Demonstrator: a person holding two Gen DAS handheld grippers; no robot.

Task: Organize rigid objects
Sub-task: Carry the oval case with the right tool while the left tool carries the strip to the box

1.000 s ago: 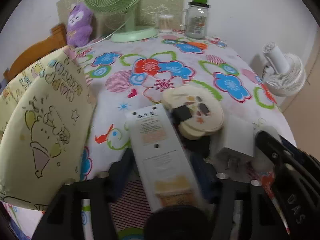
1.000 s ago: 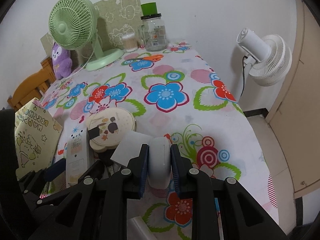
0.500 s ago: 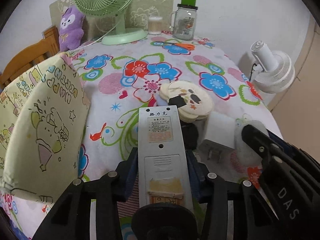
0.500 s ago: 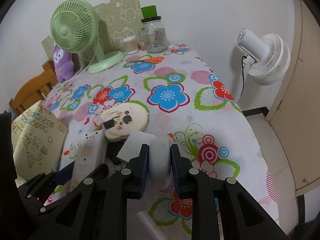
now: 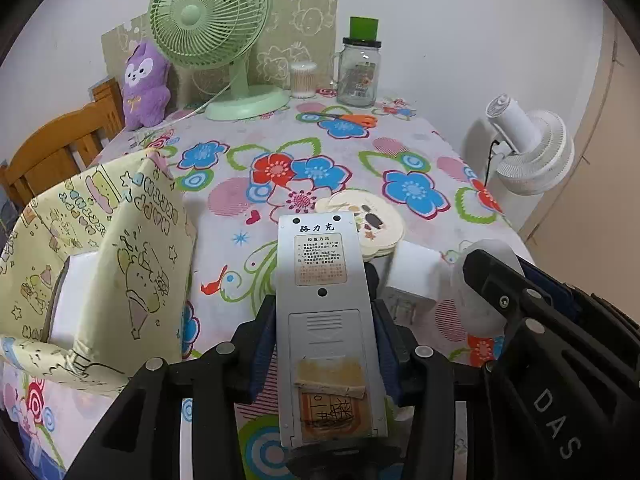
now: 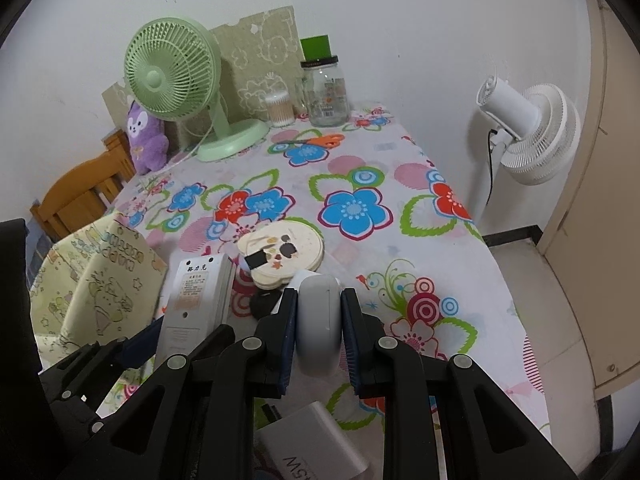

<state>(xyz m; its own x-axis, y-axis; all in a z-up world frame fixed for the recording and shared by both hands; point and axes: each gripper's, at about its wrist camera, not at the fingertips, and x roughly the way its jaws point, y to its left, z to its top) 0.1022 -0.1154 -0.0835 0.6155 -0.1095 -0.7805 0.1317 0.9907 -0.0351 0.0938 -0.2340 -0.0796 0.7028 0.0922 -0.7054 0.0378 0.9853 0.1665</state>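
Observation:
My left gripper [image 5: 322,312] is shut on a grey-white remote control [image 5: 326,312], back side up, held above the flowered table; the remote also shows in the right wrist view [image 6: 198,296]. My right gripper [image 6: 319,312] is shut on a white rounded case [image 6: 319,326], which shows at the right in the left wrist view [image 5: 478,280]. A yellow printed fabric bag [image 5: 100,264] stands open at the left with a white box inside. A white charger plug [image 5: 412,276] and a round beige cartoon compact [image 6: 282,250] lie on the table between the grippers.
A green desk fan [image 5: 212,20], purple plush [image 5: 146,84], cotton-swab tub [image 5: 303,79] and glass jar [image 5: 358,72] stand at the table's back. Orange scissors [image 6: 316,141] lie near them. A white floor fan [image 6: 528,132] stands right of the table. A wooden chair [image 5: 52,152] is at the left.
Both grippers have lifted and drawn back from the table, each still holding its object. The remote has straightened in the left gripper.

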